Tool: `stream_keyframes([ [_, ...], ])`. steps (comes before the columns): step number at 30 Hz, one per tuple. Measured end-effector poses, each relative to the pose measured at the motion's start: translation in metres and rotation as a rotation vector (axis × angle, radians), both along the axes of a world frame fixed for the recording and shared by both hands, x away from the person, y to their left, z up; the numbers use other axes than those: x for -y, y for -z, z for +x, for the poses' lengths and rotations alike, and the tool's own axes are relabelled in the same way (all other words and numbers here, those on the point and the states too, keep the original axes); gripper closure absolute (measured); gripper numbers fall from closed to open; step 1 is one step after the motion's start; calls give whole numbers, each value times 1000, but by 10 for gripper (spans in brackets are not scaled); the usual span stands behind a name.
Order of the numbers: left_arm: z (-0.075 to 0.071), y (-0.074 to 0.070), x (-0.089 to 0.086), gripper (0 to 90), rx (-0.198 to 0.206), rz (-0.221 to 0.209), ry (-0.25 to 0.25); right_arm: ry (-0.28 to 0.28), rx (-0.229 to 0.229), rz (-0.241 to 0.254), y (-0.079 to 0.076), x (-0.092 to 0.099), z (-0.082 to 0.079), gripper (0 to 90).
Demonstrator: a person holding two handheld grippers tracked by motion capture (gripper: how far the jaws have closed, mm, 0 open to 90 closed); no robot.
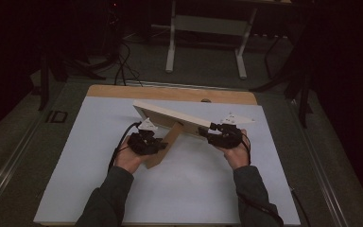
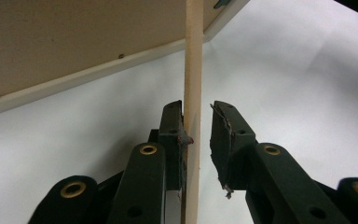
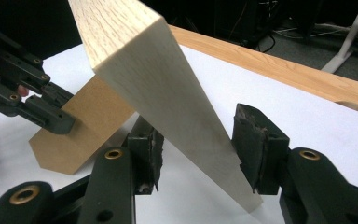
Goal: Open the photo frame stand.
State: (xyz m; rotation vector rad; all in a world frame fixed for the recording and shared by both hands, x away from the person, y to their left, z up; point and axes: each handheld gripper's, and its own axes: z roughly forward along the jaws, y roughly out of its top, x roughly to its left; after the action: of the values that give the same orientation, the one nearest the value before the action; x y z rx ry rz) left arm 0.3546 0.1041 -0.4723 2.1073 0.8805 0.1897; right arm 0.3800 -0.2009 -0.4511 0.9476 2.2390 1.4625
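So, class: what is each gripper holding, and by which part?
Left fingers straddle the thin edge of the brown stand, one pad touching, not clamped. Right fingers bracket the lower end of the pale frame; a firm hold cannot be told.

The counter (image 1: 227, 96) is light wood, its bare strip showing along the far edge, with a small round hole in that strip right of the middle. A large white sheet (image 1: 189, 189) lies flat on it and covers it from that strip to the near edge. The foot of a brown board stand (image 1: 157, 158) rests on the sheet, left of centre.
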Motion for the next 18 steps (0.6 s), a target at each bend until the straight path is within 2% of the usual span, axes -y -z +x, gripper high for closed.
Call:
stream_keyframes([
  [8,0,1,0,729,3,-8,4,-1,8,-8,1,0,-1,525],
  [18,-1,-2,-5,691,17,-52,-2,7,8,-26,4,2,-2,521],
])
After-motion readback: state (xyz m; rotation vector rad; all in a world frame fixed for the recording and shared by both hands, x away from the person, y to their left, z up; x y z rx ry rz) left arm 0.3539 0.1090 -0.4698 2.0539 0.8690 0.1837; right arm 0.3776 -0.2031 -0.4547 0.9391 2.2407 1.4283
